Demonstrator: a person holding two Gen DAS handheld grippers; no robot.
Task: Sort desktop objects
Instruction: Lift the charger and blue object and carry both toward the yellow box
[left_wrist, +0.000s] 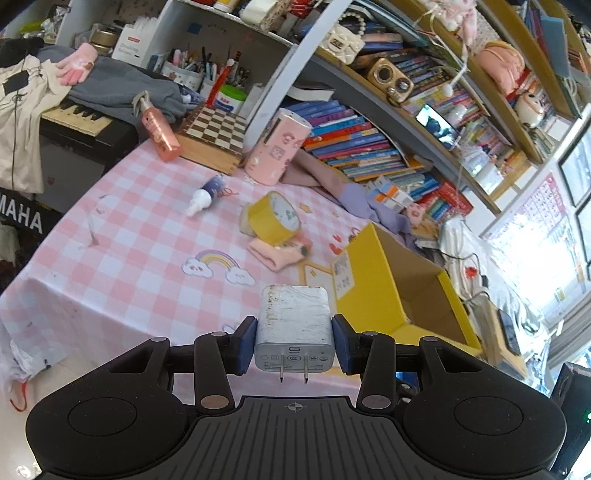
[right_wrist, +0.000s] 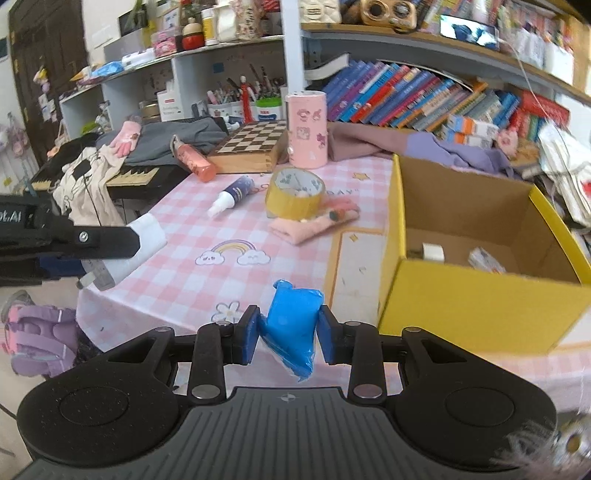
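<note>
My left gripper (left_wrist: 294, 334) is shut on a white plug charger (left_wrist: 294, 325), held above the near edge of the pink checked table; it also shows at the left of the right wrist view (right_wrist: 146, 242). My right gripper (right_wrist: 288, 334) is shut on a blue soft packet (right_wrist: 293, 328), just left of the yellow cardboard box (right_wrist: 476, 306). The box (left_wrist: 373, 280) is open and holds a small white item (right_wrist: 432, 252) and a packet (right_wrist: 485, 260). A yellow tape roll (right_wrist: 295, 195), pink cloth (right_wrist: 314, 225) and a small spray bottle (right_wrist: 231, 195) lie on the table.
A pink cylinder tin (right_wrist: 307, 129), a chessboard box (right_wrist: 251, 147) and a pink bottle (right_wrist: 194, 158) stand at the back of the table. Purple cloth (right_wrist: 443, 147) and shelves of books (right_wrist: 424, 96) are behind the box. A keyboard with clothes (right_wrist: 129, 173) is at the left.
</note>
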